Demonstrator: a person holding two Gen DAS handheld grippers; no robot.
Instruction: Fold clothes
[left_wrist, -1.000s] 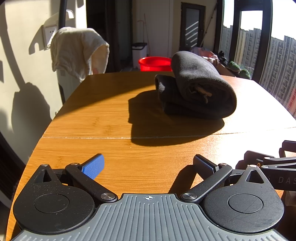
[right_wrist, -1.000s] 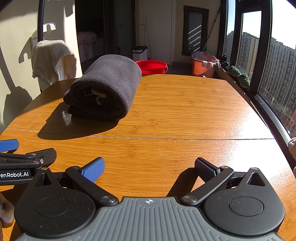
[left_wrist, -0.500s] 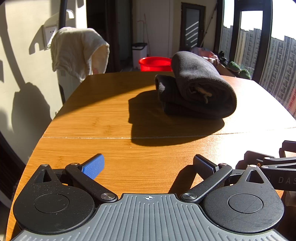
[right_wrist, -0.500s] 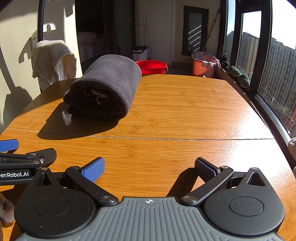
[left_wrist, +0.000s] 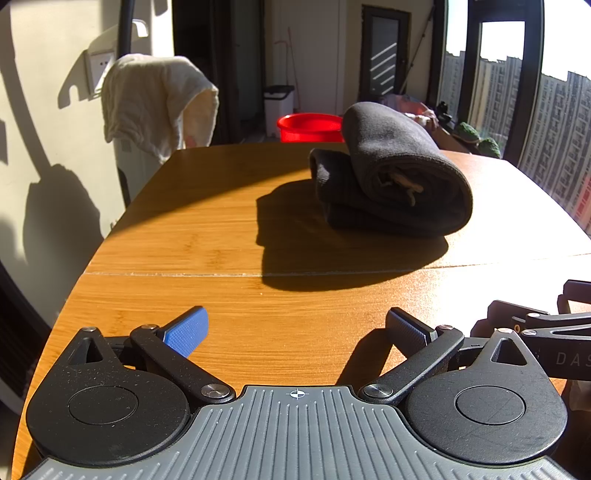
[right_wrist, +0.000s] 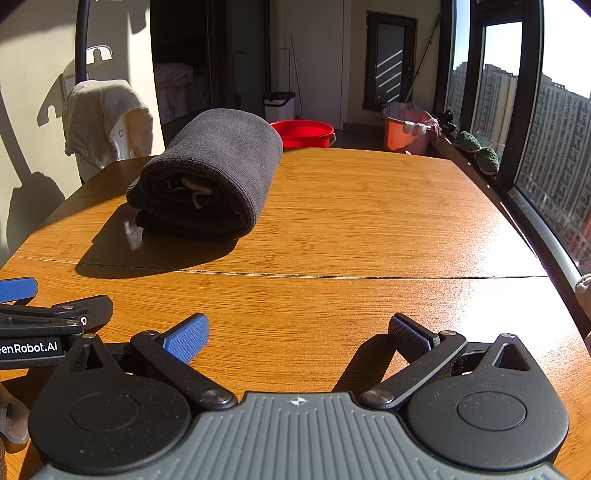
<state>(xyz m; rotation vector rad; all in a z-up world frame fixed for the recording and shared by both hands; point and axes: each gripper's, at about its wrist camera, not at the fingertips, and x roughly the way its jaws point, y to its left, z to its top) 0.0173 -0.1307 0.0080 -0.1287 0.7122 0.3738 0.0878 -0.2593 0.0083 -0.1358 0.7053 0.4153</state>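
Wooden table (right_wrist: 369, 229), sunlit, seam running across. On its far half, past the seam, a dark folded garment (right_wrist: 210, 177) — long axis running away from the cameras, rolled end with a pale drawstring facing them. Left gripper (left_wrist: 295, 328) and right gripper (right_wrist: 297, 332) side by side near the table's edge — jaws spread wide, grasping nothing. Partial lettering: "enRobot.AI", "DAS".

Dark grey garment (right_wrist: 210, 173) w/ ribbed knit texture, on orange-brown wood-grain table (right_wrist: 369, 229). Behind table: red basin (right_wrist: 303, 133), orange bucket (right_wrist: 404, 134), cream towel (left_wrist: 155, 99).
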